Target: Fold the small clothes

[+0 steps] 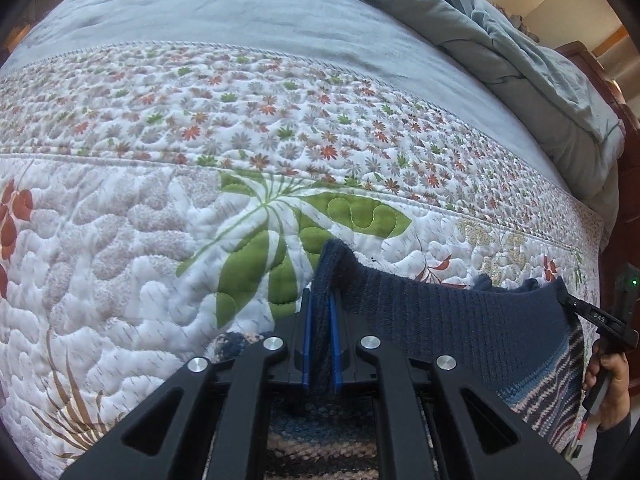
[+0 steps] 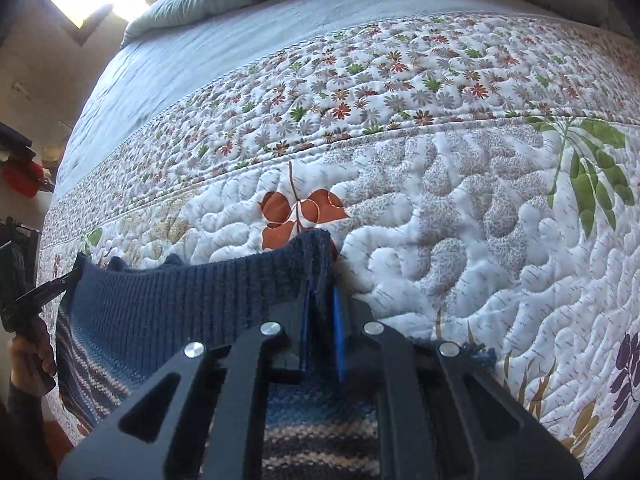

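A small knitted garment (image 1: 460, 316) with a navy ribbed band and blue, navy and cream stripes hangs stretched between my two grippers above the quilt. My left gripper (image 1: 321, 300) is shut on one corner of the navy band. My right gripper (image 2: 320, 296) is shut on the other corner, and the garment (image 2: 180, 300) runs off to its left. The right gripper shows at the right edge of the left wrist view (image 1: 576, 304), and the left gripper at the left edge of the right wrist view (image 2: 64, 280). The garment's lower part is hidden under the grippers.
A white quilted bedspread (image 1: 120, 240) with flower and leaf prints covers the bed. A grey-blue sheet (image 1: 240, 12) lies beyond it, with a bunched grey-blue duvet (image 1: 540, 72) at the far side. A wooden bed frame (image 1: 628, 184) stands at the right edge.
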Available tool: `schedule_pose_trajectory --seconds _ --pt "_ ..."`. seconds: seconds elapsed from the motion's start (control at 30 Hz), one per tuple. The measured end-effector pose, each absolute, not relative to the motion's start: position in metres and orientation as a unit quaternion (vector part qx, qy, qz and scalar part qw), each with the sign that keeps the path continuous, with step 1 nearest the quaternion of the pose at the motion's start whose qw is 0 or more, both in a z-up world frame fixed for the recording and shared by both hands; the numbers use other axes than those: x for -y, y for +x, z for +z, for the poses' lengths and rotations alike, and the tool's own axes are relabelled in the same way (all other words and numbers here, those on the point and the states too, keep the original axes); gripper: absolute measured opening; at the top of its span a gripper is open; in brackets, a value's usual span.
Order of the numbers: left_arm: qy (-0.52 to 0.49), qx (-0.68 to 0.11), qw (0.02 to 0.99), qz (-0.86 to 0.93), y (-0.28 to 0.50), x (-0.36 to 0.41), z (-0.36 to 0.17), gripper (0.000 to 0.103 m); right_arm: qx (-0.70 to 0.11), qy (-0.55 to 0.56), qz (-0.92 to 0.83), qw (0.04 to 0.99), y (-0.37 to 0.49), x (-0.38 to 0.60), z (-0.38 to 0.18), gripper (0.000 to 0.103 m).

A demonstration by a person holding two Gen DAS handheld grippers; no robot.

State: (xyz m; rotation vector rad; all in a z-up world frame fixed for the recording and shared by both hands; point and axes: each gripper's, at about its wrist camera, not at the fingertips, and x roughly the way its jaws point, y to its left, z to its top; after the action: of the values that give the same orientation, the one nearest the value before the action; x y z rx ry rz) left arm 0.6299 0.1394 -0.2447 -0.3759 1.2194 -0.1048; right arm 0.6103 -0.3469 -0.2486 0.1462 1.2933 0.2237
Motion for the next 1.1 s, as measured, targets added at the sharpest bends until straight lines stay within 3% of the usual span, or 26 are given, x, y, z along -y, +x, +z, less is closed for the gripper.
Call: schedule_pose_trajectory --seconds 0.3,0.57,0.63,0.67,0.73,0.8,0.87,1.1 --pt "-0.193 -0.515 0.833 -0.063 0.627 -0.146 -0.212 0.008 -0.558 0.083 0.104 0.819 0.609 0.35 -0.226 0.008" --pt "-0.182 -0.555 0.811 -0.038 0.638 -0.142 -0.248 0.008 -0.576 0.085 0.084 0.809 0.616 0.351 -0.25 0.009" --pt "-0.177 -0.561 0.808 -0.037 0.637 -0.14 -0.251 0.009 -0.58 0.084 0.088 0.806 0.616 0.349 -0.252 0.013" --pt "-0.179 -0.562 0.807 -0.037 0.636 -0.141 -0.249 0.012 -0.579 0.082 0.09 0.806 0.614 0.349 -0.251 0.017" --pt "-0.189 -0.561 0.805 -0.036 0.633 -0.145 -0.242 0.025 -0.569 0.084 0.096 0.812 0.609 0.35 -0.239 0.045" --pt "-0.187 -0.54 0.82 -0.033 0.622 -0.151 -0.222 0.032 -0.549 0.078 0.096 0.827 0.599 0.354 -0.219 0.046" --pt "-0.181 -0.516 0.836 -0.045 0.605 -0.153 -0.2 0.047 -0.532 0.069 0.116 0.836 0.58 0.355 -0.195 0.046" --pt "-0.176 -0.468 0.856 -0.127 0.497 -0.14 -0.164 0.051 -0.531 0.076 0.15 0.83 0.482 0.37 -0.182 0.042"
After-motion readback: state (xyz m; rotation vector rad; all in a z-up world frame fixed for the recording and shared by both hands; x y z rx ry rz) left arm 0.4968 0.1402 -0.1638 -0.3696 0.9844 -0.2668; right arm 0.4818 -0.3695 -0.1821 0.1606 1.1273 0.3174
